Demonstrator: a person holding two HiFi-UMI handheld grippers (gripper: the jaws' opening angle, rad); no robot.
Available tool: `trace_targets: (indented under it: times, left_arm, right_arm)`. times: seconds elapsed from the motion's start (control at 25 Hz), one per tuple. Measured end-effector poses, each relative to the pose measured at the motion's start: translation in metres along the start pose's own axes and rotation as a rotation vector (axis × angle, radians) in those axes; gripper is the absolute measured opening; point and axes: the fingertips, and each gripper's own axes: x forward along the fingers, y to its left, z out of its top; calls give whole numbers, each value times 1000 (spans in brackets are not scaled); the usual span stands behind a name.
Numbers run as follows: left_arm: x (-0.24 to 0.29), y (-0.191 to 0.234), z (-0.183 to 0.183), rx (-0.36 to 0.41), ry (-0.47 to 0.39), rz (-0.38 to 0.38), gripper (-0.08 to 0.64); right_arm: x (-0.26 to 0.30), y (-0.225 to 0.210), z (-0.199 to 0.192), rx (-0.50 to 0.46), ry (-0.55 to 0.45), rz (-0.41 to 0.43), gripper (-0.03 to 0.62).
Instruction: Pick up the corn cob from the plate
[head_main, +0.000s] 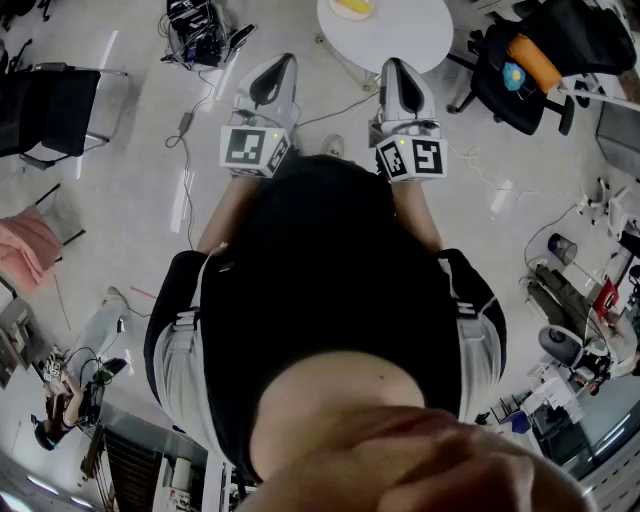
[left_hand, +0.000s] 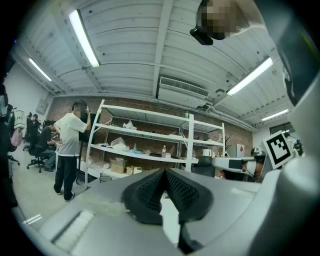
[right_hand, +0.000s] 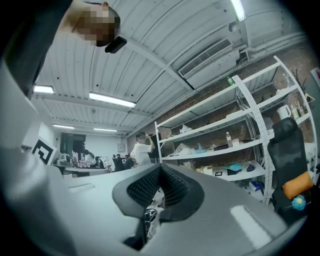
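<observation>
I read the left claw (head_main: 276, 70) and the right claw (head_main: 397, 70) as pale grey, each with black dot-textured pads (left_hand: 150, 192). Their cubes (head_main: 255, 150) carry black-and-white square markers. The round counter (head_main: 410, 40) is white.

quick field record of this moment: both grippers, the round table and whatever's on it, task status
left gripper: jaws together, nothing between them, pointing level into the room
right gripper: jaws together, empty, pointing level
round white table: ahead of both grippers
yellow item: on the table, cut off by the head view's top edge; too little shows to name it
office chair: right of the table, orange thing on its seat
task status: pickup not begun, neither gripper at the yellow item
</observation>
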Motion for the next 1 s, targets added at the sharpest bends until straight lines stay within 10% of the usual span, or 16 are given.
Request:
trace_targets:
  times: [1.0]
  left_arm:
    - [-12, 30, 4, -25, -3, -19, 3]
  right_arm:
    - [14, 27, -2, 40, -31, -34, 8]
